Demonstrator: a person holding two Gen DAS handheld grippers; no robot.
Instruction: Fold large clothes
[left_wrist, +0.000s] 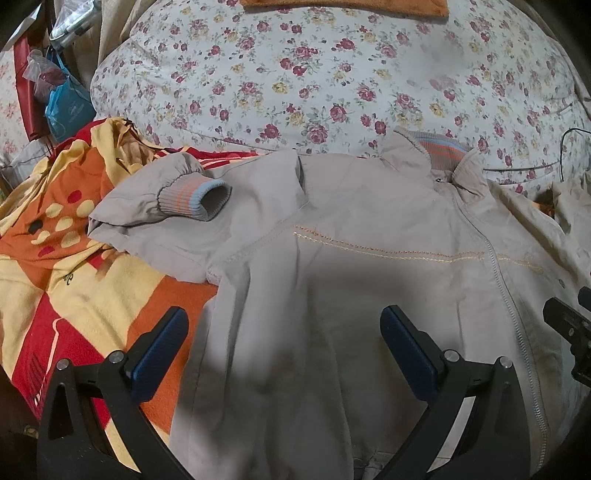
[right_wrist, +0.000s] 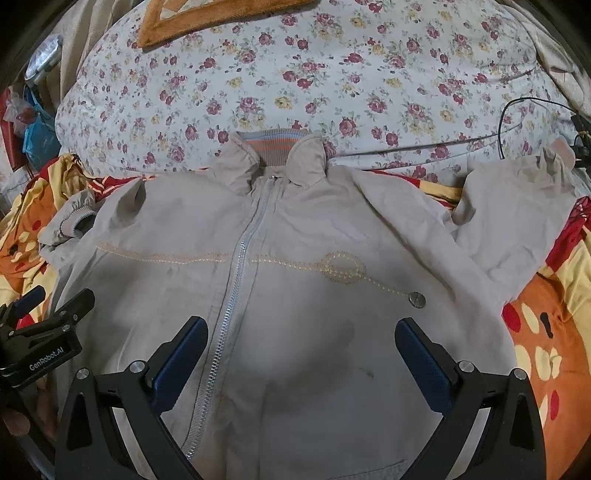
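So the floral quilt covers the back of the bed, w/ an orange/yellow/red blanket in front of it. The beige jacket lies flat on that blanket, front up, zipped, collar touching the quilt. One sleeve is folded in so its striped cuff rests on the chest, the other is spread out to the side. Left gripper and right gripper both hover over the lower half, jaws wide apart, holding nothing. Small metal button sits near the stitching.
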